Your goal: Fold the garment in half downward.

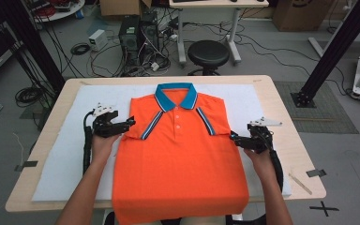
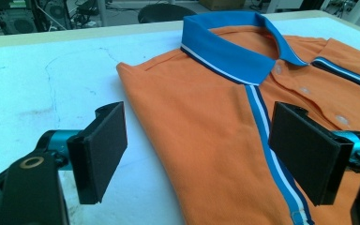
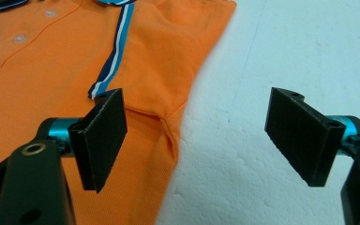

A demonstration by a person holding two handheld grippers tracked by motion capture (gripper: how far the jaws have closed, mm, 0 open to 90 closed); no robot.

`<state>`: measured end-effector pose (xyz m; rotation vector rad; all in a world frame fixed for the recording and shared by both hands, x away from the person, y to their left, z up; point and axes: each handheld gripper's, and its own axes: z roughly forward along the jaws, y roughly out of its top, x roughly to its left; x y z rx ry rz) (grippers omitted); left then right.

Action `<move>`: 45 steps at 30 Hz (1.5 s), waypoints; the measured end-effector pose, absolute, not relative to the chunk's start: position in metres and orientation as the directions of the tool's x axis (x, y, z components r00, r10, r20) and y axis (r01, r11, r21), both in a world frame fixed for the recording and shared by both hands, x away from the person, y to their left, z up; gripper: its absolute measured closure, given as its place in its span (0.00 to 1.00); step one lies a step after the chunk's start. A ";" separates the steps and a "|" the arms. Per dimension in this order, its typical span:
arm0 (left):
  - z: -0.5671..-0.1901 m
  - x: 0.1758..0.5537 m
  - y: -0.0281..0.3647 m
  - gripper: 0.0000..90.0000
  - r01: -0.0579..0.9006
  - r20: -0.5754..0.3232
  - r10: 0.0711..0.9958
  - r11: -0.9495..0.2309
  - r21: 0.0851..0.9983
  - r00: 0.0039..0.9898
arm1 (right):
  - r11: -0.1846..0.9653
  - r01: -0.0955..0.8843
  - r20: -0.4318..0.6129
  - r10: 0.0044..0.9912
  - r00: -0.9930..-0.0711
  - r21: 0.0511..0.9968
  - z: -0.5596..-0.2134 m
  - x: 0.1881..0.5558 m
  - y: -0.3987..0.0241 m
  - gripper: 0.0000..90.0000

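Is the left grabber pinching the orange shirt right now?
Apart. In the left gripper view, the left gripper stands wide open and both black fingers hang above the orange shirt, with nothing pressed between them.

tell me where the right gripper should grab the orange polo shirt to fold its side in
Judging by its pose, take the orange polo shirt at its folded sleeve edge, coming in low from the white mat side. The cloth lies flat, and only that doubled edge offers a lip; the open right gripper already straddles it.
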<state>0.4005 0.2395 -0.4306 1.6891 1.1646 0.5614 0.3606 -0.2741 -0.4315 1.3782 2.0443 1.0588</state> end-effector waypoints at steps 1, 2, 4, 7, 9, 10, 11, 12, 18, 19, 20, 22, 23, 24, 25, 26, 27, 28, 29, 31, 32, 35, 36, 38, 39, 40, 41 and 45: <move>-0.431 0.399 0.241 0.22 0.448 -0.149 0.890 -0.068 0.891 0.431 | 0.204 0.570 0.050 0.916 -0.398 0.796 -0.432 0.360 -0.275 0.24; -0.432 0.397 0.243 0.22 0.455 -0.152 0.891 -0.067 0.888 0.428 | 0.201 0.576 0.055 0.917 -0.395 0.792 -0.433 0.360 -0.275 0.24; -0.433 0.392 0.246 0.22 0.468 -0.156 0.892 -0.069 0.881 0.424 | 0.201 0.578 0.054 0.918 -0.393 0.791 -0.435 0.359 -0.276 0.24; -0.435 0.380 0.250 0.22 0.482 -0.158 0.897 -0.068 0.873 0.413 | 0.208 0.584 0.047 0.920 -0.390 0.784 -0.437 0.356 -0.277 0.27; -0.438 0.370 0.252 0.22 0.492 -0.157 0.900 -0.071 0.868 0.407 | 0.208 0.592 0.052 0.919 -0.391 0.778 -0.438 0.353 -0.279 0.33; -0.439 0.365 0.254 0.22 0.499 -0.160 0.902 -0.069 0.864 0.401 | 0.208 0.595 0.054 0.918 -0.392 0.776 -0.439 0.352 -0.279 0.34; -0.441 0.360 0.255 0.22 0.508 -0.166 0.903 -0.064 0.859 0.395 | 0.211 0.600 0.053 0.919 -0.391 0.772 -0.440 0.350 -0.280 0.37; -0.444 0.354 0.257 0.22 0.522 -0.179 0.903 -0.057 0.851 0.391 | 0.214 0.605 0.053 0.919 -0.391 0.767 -0.441 0.348 -0.280 0.38; -0.452 0.328 0.261 0.32 0.596 -0.201 0.905 -0.070 0.800 0.376 | 0.239 0.623 0.069 0.901 -0.428 0.745 -0.443 0.334 -0.281 0.55; -0.453 0.323 0.260 0.36 0.602 -0.200 0.903 -0.077 0.794 0.379 | 0.246 0.623 0.068 0.898 -0.435 0.743 -0.443 0.331 -0.279 0.57; -0.454 0.319 0.259 0.39 0.608 -0.202 0.902 -0.080 0.790 0.382 | 0.252 0.626 0.067 0.895 -0.440 0.738 -0.444 0.328 -0.278 0.61; -0.453 0.312 0.258 0.45 0.616 -0.194 0.900 -0.099 0.781 0.390 | 0.267 0.636 0.064 0.892 -0.448 0.724 -0.445 0.323 -0.276 0.63; -0.453 0.311 0.257 0.47 0.619 -0.198 0.898 -0.099 0.779 0.393 | 0.271 0.636 0.067 0.888 -0.455 0.722 -0.446 0.321 -0.275 0.65; -0.453 0.310 0.256 0.49 0.624 -0.201 0.898 -0.098 0.775 0.392 | 0.272 0.636 0.070 0.886 -0.458 0.722 -0.447 0.319 -0.274 0.65; -0.453 0.308 0.256 0.51 0.628 -0.205 0.898 -0.096 0.772 0.390 | 0.276 0.636 0.070 0.884 -0.462 0.721 -0.447 0.317 -0.274 0.67; -0.454 0.306 0.255 0.51 0.631 -0.203 0.897 -0.102 0.769 0.392 | 0.279 0.636 0.068 0.883 -0.465 0.719 -0.448 0.315 -0.273 0.68; -0.455 0.303 0.254 0.51 0.634 -0.204 0.895 -0.107 0.766 0.397 | 0.285 0.637 0.067 0.881 -0.469 0.716 -0.448 0.312 -0.272 0.70; -0.455 0.301 0.252 0.53 0.632 -0.196 0.894 -0.116 0.766 0.402 | 0.287 0.638 0.064 0.881 -0.469 0.715 -0.448 0.310 -0.272 0.70; -0.455 0.298 0.251 0.54 0.635 -0.193 0.892 -0.126 0.762 0.409 | 0.291 0.639 0.063 0.880 -0.470 0.712 -0.448 0.308 -0.271 0.70; -0.455 0.294 0.248 0.55 0.630 -0.192 0.891 -0.125 0.766 0.411 | 0.292 0.646 0.068 0.879 -0.471 0.705 -0.450 0.304 -0.272 0.70; -0.455 0.292 0.247 0.56 0.628 -0.181 0.894 -0.133 0.766 0.409 | 0.293 0.647 0.069 0.878 -0.473 0.704 -0.450 0.303 -0.271 0.70; -0.455 0.290 0.241 0.63 0.619 -0.113 0.913 -0.170 0.767 0.392 | 0.303 0.643 0.050 0.881 -0.470 0.703 -0.451 0.296 -0.271 0.78; -0.454 0.289 0.240 0.68 0.620 -0.095 0.923 -0.172 0.766 0.373 | 0.304 0.642 0.050 0.881 -0.471 0.704 -0.451 0.295 -0.271 0.85; -0.454 0.288 0.242 0.85 0.629 -0.113 0.931 -0.142 0.764 0.347 | 0.311 0.641 0.057 0.872 -0.485 0.702 -0.450 0.292 -0.271 0.98; -0.455 0.288 0.244 0.95 0.639 -0.147 0.924 -0.123 0.760 0.354 | 0.314 0.640 0.051 0.873 -0.484 0.702 -0.450 0.290 -0.270 0.98; -0.455 0.285 0.243 0.97 0.635 -0.141 0.925 -0.126 0.762 0.353 | 0.316 0.639 0.048 0.874 -0.484 0.701 -0.450 0.288 -0.270 0.98; -0.454 0.283 0.243 0.97 0.635 -0.137 0.925 -0.131 0.762 0.355 | 0.313 0.638 0.051 0.873 -0.485 0.703 -0.449 0.286 -0.271 0.99; -0.453 0.270 0.245 0.98 0.624 -0.151 0.918 -0.122 0.772 0.366 | 0.296 0.630 0.062 0.874 -0.482 0.718 -0.444 0.276 -0.278 0.99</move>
